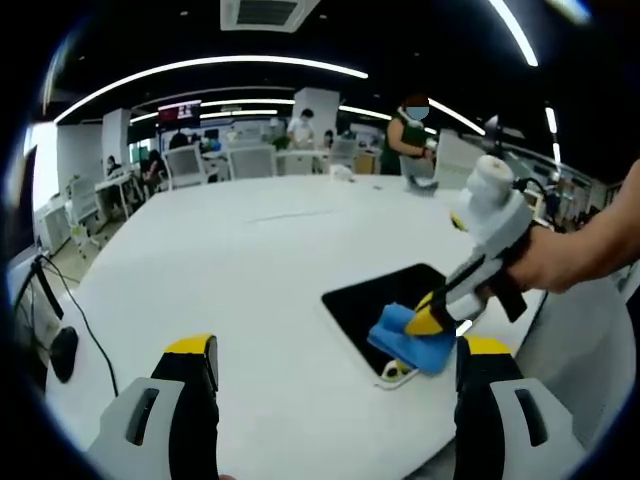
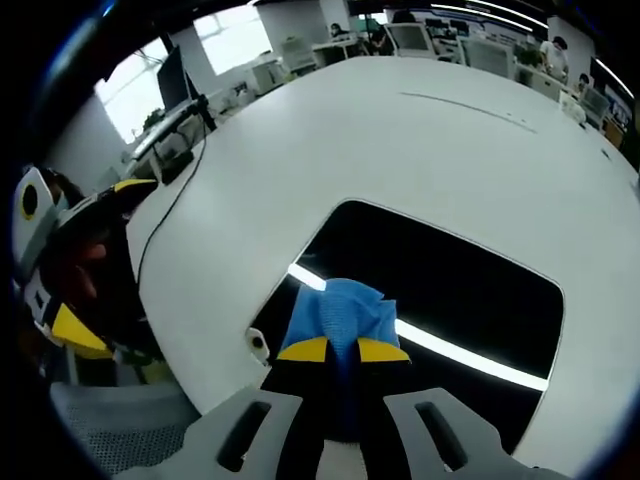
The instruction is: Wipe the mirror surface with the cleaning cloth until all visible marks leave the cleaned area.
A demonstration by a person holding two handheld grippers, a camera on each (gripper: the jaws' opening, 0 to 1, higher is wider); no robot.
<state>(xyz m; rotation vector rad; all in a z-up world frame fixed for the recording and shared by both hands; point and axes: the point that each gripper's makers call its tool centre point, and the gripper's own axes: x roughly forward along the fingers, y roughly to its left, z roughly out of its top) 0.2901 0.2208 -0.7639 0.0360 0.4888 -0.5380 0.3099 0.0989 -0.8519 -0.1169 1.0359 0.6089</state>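
Right gripper point(image 2: 342, 350) fingers pinching 1 blue cloth point(image 2: 340, 312) on 1 mirror point(image 2: 450, 290); left gripper point(image 1: 335, 365) fingers spread.

Cloth point(image 2: 340, 312) on mirror point(image 2: 450, 290), mirror flat on table point(image 2: 400, 130).

No readable text. The far wall screen point(image 1: 179, 111) in the left gripper view shows red and white markings, too blurred to make out. No labels or brands elsewhere.

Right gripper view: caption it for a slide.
Right gripper presses a blue cloth onto the dark mirror lying flat on the white table.
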